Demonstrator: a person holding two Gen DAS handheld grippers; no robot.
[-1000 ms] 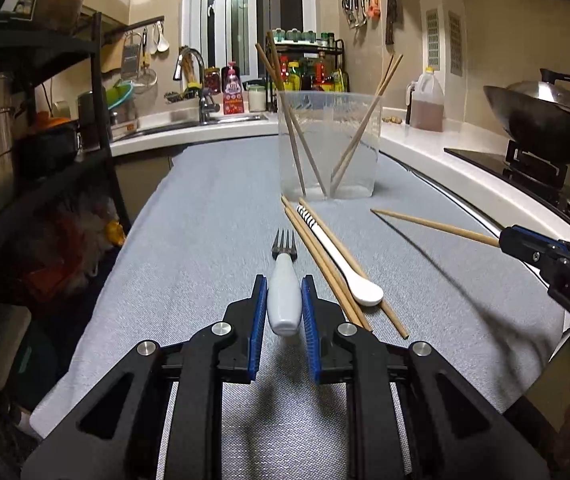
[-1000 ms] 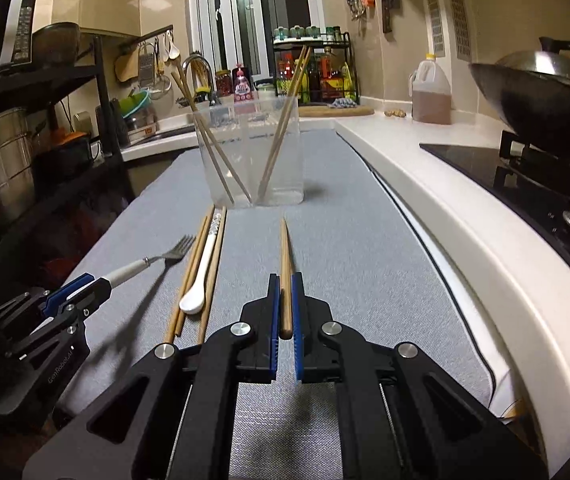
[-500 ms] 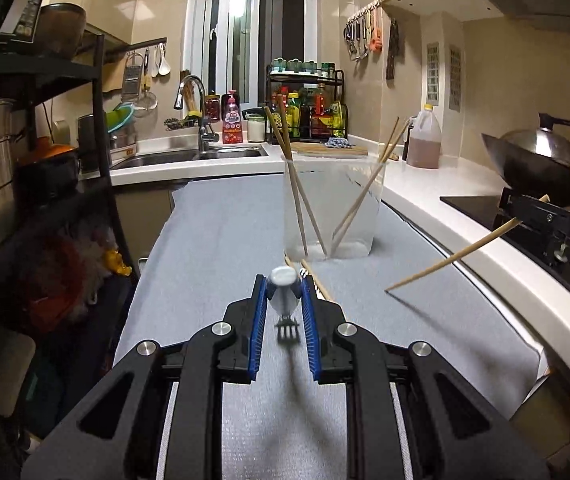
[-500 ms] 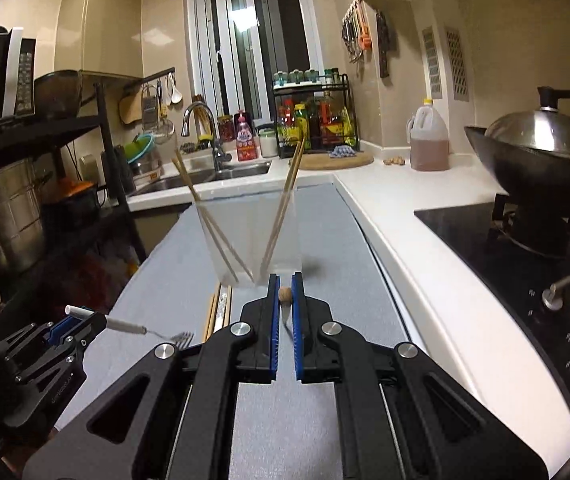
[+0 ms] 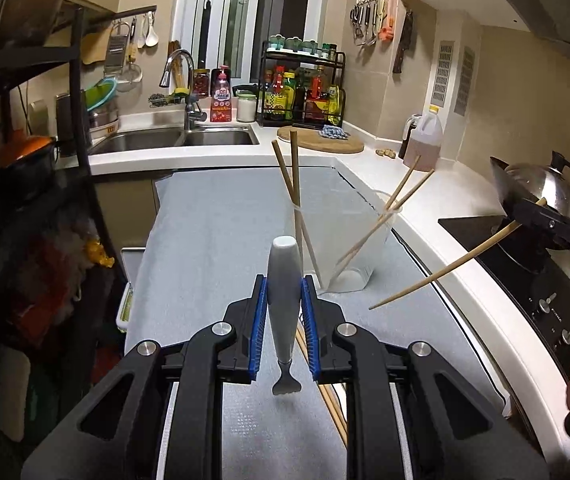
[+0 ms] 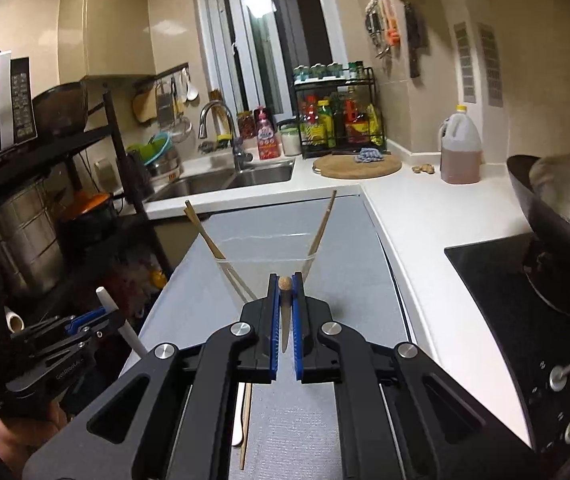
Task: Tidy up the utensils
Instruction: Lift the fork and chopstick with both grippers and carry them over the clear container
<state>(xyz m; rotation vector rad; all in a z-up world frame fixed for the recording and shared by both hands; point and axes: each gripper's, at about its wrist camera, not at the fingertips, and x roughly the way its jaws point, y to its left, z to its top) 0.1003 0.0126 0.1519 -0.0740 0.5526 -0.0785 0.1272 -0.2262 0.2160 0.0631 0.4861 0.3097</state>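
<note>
Now both utensils are off the cloth, lifted since a second ago: left gripper clamped on fork, right gripper clamped on chopstick, above clear container. Likely next: drop-in.

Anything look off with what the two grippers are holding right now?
The fork hangs tines-down in the left gripper; the right gripper holds one chopstick. Nothing is spilled or damaged.

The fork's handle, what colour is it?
White; the fork shows best in the left wrist view.
</note>
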